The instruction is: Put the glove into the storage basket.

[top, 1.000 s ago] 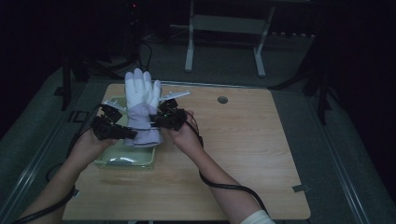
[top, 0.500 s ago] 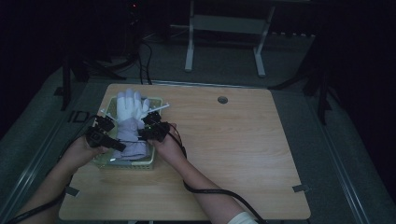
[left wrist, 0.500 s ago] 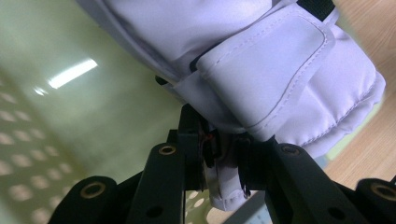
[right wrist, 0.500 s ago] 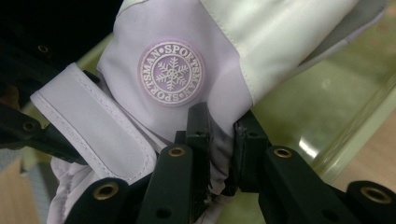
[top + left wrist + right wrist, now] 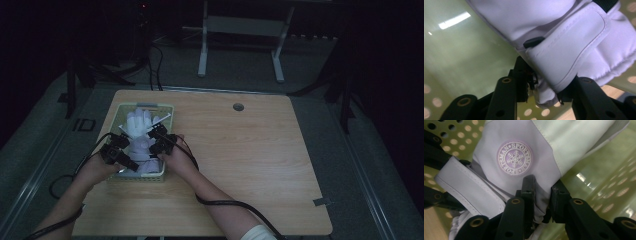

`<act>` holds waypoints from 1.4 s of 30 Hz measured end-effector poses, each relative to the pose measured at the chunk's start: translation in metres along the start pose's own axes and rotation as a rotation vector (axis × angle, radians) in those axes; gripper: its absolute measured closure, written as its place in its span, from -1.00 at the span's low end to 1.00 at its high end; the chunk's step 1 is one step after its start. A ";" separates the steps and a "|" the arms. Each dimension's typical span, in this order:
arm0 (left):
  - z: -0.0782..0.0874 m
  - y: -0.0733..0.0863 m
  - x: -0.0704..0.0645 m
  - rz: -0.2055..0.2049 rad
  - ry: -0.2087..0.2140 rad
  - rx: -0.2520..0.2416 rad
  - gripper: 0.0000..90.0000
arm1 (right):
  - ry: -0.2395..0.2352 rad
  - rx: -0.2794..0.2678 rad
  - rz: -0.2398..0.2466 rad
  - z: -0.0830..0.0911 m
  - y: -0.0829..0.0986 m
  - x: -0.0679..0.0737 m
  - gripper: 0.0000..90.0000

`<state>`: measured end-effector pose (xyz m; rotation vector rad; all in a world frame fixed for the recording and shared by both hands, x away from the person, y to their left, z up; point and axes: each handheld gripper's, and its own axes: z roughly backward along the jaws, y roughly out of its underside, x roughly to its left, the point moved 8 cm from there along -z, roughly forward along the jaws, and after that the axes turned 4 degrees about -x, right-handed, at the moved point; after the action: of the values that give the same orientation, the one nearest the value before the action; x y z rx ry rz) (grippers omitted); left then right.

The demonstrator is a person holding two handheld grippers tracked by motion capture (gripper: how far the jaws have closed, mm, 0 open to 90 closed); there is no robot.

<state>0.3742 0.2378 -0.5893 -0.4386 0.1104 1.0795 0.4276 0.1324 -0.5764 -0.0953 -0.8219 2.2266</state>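
High view: both grippers, left (image 5: pixel 131 163) and right (image 5: pixel 161 148), pinch the glove (image 5: pixel 139 131) cuff over the basket (image 5: pixel 121 110); releasing unevenly could drape it over the rim.

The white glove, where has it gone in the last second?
Both grippers, left and right, carried the glove from above the table's far edge towards the person and down into the green basket. Their jaws stay clamped on its cuff; the basket and table have not moved.
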 end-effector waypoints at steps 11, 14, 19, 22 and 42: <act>0.001 0.001 -0.001 0.009 -0.012 -0.091 0.26 | 0.012 0.023 0.041 0.001 -0.006 -0.004 0.20; 0.002 0.001 -0.002 -0.009 -0.039 -0.111 0.19 | -0.006 0.009 0.025 0.002 -0.006 -0.005 0.11; 0.009 -0.003 -0.006 0.004 -0.008 -0.200 -0.16 | 0.016 -0.066 0.099 0.015 -0.015 -0.002 -0.35; 0.020 -0.007 -0.010 0.002 -0.007 -0.290 -0.49 | -0.015 -0.083 0.138 0.023 -0.019 -0.002 -0.55; 0.047 -0.031 -0.072 -0.120 0.001 -0.599 -0.96 | -0.031 -0.151 0.169 0.070 -0.019 -0.027 -0.65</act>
<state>0.3608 0.1849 -0.5159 -0.9708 -0.2446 0.9826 0.4382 0.0871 -0.5147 -0.2102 -1.0327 2.3247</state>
